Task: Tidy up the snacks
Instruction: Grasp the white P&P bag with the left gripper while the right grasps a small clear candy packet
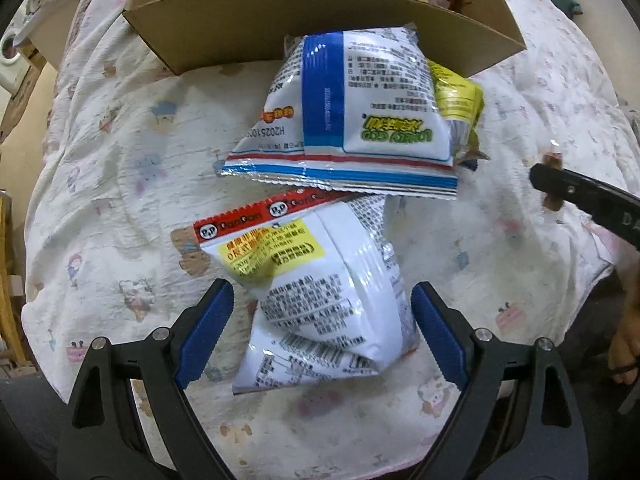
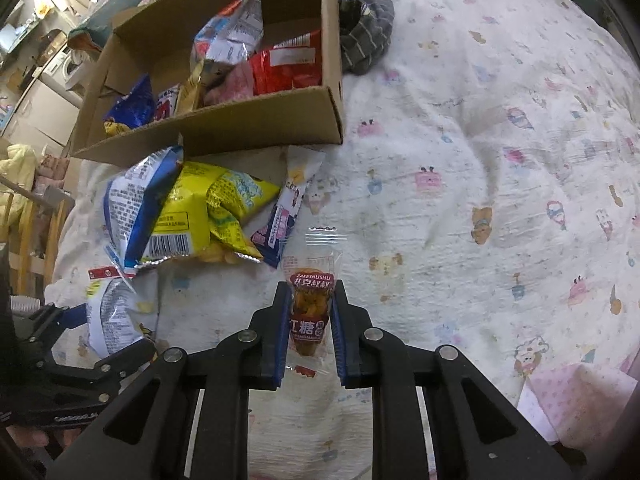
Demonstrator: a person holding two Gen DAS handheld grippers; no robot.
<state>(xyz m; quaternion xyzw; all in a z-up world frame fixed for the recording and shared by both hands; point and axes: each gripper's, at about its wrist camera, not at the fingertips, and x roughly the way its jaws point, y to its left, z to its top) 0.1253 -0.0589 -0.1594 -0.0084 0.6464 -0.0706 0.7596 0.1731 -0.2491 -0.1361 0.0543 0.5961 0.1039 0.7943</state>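
Note:
My left gripper [image 1: 322, 300] is open, its blue pads on either side of a white PanPan snack bag [image 1: 320, 292] lying on the bedspread. A white and blue snack bag [image 1: 352, 116] lies beyond it, leaning on a yellow bag [image 1: 456, 96]. The cardboard box [image 1: 280, 12] holds several snacks. My right gripper [image 2: 311, 292] is shut on a small clear packet of brown sugar snack [image 2: 310, 300]. In the right wrist view the box [image 2: 240, 128] stands at upper left, with the yellow bag [image 2: 192, 208], white and blue bag [image 2: 136, 200] and a slim white packet [image 2: 288, 204] in front.
A patterned bedspread [image 2: 480, 180] covers the surface. A grey striped cloth [image 2: 364, 36] lies beside the box. A pink cloth [image 2: 576, 400] lies at lower right. The left gripper [image 2: 60, 360] shows at the right wrist view's lower left. Furniture stands beyond the bed's left edge.

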